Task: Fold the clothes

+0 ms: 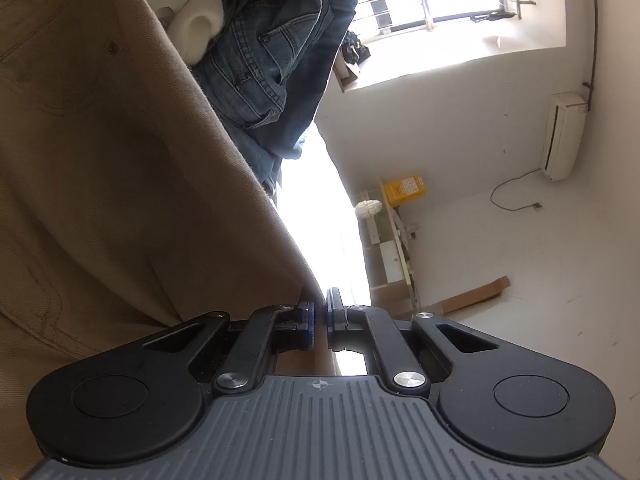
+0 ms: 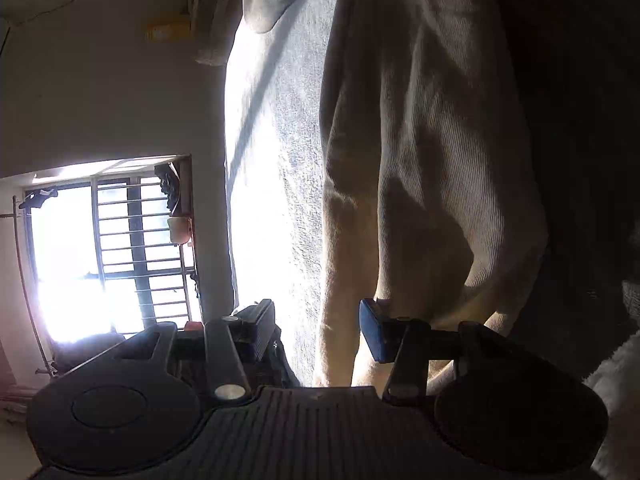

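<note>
A tan garment (image 1: 120,168) fills the left side of the left wrist view. Its edge runs down to the blue pads (image 1: 309,316) of my left gripper (image 1: 319,316), which is shut on that edge. In the right wrist view the same tan ribbed garment (image 2: 432,168) hangs in folds over a bright white textured surface (image 2: 272,200). My right gripper (image 2: 318,330) is open. A fold of the tan cloth lies between its fingers, close to the blue pad (image 2: 372,332) on the right side, and the left-side finger stands clear of it.
Blue jeans (image 1: 264,52) and a white fluffy item (image 1: 196,24) are piled beyond the tan garment. A barred window (image 2: 100,248), an air conditioner (image 1: 562,136), a yellow box (image 1: 404,190) and a cardboard strip (image 1: 472,294) stand along the walls. Dark cloth (image 2: 580,120) borders the garment.
</note>
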Tool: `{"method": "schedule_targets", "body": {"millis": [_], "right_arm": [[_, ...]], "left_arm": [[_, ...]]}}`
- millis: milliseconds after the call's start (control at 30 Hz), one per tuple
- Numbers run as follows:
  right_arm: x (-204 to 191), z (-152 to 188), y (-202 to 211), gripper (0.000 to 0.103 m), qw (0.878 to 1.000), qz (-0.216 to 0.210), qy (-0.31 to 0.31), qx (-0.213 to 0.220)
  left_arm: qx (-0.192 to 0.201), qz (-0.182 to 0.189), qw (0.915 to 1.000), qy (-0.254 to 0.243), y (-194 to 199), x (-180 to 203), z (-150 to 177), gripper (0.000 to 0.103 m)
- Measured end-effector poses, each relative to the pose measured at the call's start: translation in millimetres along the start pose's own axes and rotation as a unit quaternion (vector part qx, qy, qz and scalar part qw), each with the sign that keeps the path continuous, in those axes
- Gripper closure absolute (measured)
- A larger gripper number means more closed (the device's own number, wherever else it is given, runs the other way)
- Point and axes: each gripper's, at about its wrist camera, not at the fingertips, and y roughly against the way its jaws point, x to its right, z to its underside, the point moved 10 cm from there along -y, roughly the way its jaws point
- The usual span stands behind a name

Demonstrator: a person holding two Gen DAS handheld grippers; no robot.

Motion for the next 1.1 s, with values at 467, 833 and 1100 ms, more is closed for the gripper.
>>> {"method": "schedule_targets", "body": {"millis": [467, 833, 1100], "right_arm": [[-86, 175, -44, 0.051, 0.697, 0.168, 0.659, -0.228], [-13, 129, -33, 0.066, 0.519, 0.303, 0.789, -0.126], [-66, 98, -7, 0.094, 0.489, 0.298, 0.820, 0.023]], "left_arm": [[-0.046, -0.033, 0.9982, -0.018, -27, -4, 17, 0.079], [-0.022, -0.035, 0.9989, -0.023, -50, 6, 11, 0.103], [-0.017, -0.022, 0.9990, -0.033, -53, 9, 20, 0.103]]}}
